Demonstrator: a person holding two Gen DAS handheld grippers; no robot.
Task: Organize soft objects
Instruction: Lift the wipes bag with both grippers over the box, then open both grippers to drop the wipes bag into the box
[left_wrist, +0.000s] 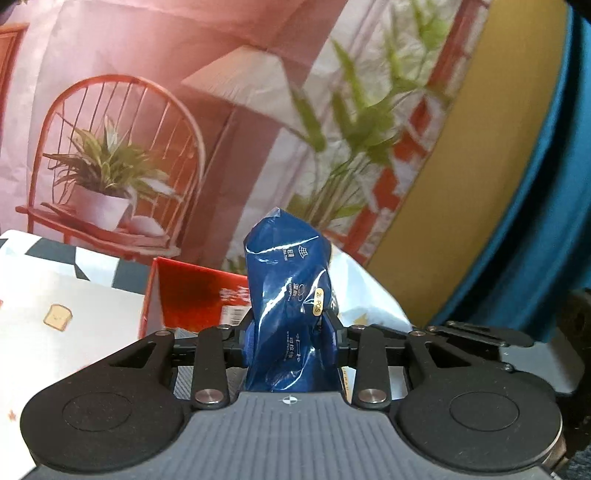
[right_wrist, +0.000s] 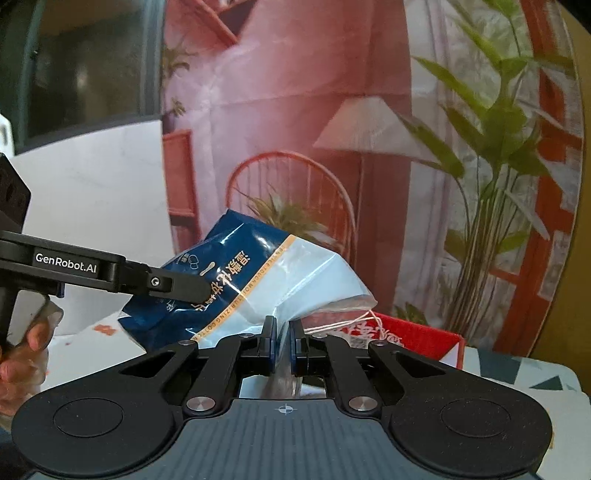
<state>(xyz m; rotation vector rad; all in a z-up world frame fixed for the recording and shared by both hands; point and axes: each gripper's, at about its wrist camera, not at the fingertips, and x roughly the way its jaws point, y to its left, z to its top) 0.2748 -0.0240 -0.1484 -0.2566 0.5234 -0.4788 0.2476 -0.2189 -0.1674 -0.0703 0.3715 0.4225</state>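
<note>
Both grippers pinch one glossy blue-and-clear plastic pack (right_wrist: 236, 280) above the red cardboard box (left_wrist: 192, 299), left gripper (left_wrist: 291, 347) on its blue end, right gripper (right_wrist: 282, 345) on the clear end, likely to carry it level.

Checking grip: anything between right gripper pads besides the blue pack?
No. Right gripper pinches only the blue pack's clear end, right wrist view.

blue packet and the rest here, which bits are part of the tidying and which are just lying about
In the job: blue packet, left gripper and right gripper, both clamped on it.

Lying about: red box, patterned cloth, printed backdrop.
</note>
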